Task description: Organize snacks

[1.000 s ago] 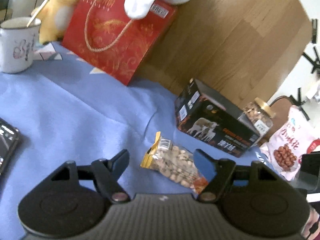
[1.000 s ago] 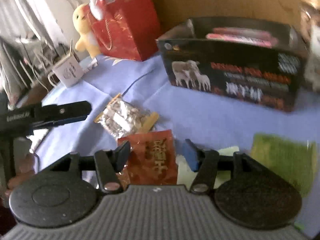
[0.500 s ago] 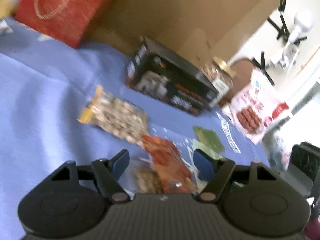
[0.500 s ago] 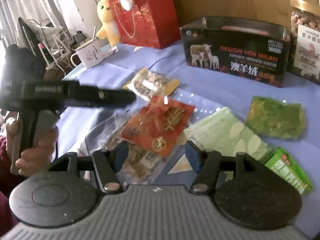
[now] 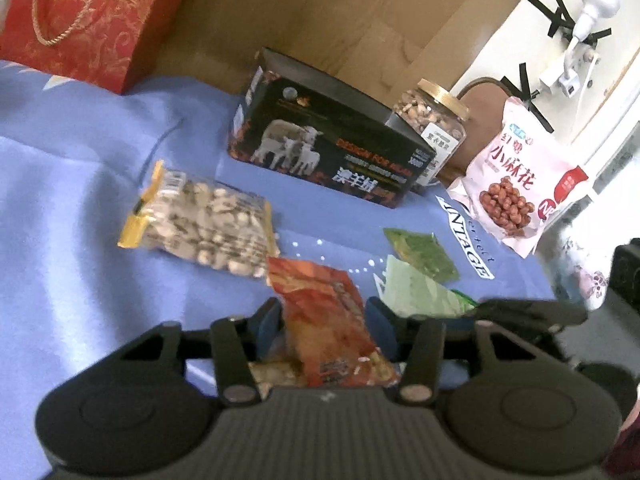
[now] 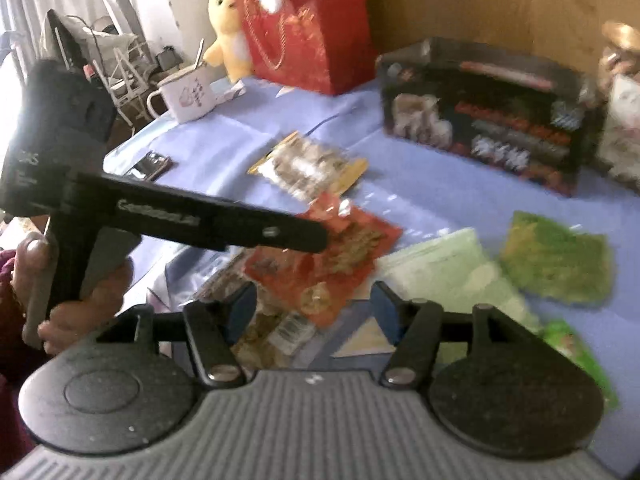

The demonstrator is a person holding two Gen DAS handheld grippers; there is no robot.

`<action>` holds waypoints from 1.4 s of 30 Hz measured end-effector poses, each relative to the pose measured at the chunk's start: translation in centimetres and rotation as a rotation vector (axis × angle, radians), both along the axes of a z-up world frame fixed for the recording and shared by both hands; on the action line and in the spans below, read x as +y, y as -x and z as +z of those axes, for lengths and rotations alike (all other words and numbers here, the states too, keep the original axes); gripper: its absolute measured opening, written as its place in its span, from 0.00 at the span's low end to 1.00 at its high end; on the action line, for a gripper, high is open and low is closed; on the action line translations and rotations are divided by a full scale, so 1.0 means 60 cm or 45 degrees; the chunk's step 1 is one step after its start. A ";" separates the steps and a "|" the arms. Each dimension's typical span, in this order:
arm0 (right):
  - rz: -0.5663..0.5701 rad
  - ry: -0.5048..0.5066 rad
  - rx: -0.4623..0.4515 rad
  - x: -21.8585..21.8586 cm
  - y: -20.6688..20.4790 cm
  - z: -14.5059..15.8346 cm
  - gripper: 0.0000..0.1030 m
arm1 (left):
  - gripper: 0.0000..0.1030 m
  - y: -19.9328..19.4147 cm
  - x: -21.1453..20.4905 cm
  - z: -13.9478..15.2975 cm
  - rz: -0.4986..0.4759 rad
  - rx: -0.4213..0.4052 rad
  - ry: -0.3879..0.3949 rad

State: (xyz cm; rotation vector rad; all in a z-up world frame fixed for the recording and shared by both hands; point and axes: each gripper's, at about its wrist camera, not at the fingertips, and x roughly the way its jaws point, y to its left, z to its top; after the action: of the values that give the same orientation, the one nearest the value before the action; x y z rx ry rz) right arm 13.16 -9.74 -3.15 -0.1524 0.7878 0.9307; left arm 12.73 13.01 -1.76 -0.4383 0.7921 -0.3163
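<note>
A red snack packet (image 5: 328,320) lies on the blue cloth (image 5: 80,208) between the open fingers of my left gripper (image 5: 324,332). It also shows in the right wrist view (image 6: 320,256), just ahead of my open right gripper (image 6: 312,312), with the left gripper's body (image 6: 180,216) reaching over it. A clear nut packet with yellow ends (image 5: 200,216) lies further back. Green packets (image 5: 420,256) lie to the right. A black open box (image 5: 328,148) stands behind them.
A red gift bag (image 5: 92,12) stands at the back left. A nut jar (image 5: 436,120) and a pink snack bag (image 5: 520,184) stand right of the box. A white mug (image 6: 188,96), a yellow plush (image 6: 228,28) and a phone (image 6: 152,164) sit far left.
My left gripper has swung right and down from the nut packet, so the red packet now lies between its fingers. My right gripper has drawn back slightly, and its view is blurred.
</note>
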 end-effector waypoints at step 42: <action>-0.086 0.182 -0.840 0.051 -0.103 0.077 0.53 | 0.42 -0.195 -0.067 0.154 -0.023 -0.285 -0.078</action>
State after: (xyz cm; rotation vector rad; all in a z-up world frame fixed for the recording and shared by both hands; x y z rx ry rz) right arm 19.34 -6.66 1.46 -0.5254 0.2427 0.6946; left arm 24.45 8.98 7.51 -0.3321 0.5860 -0.3504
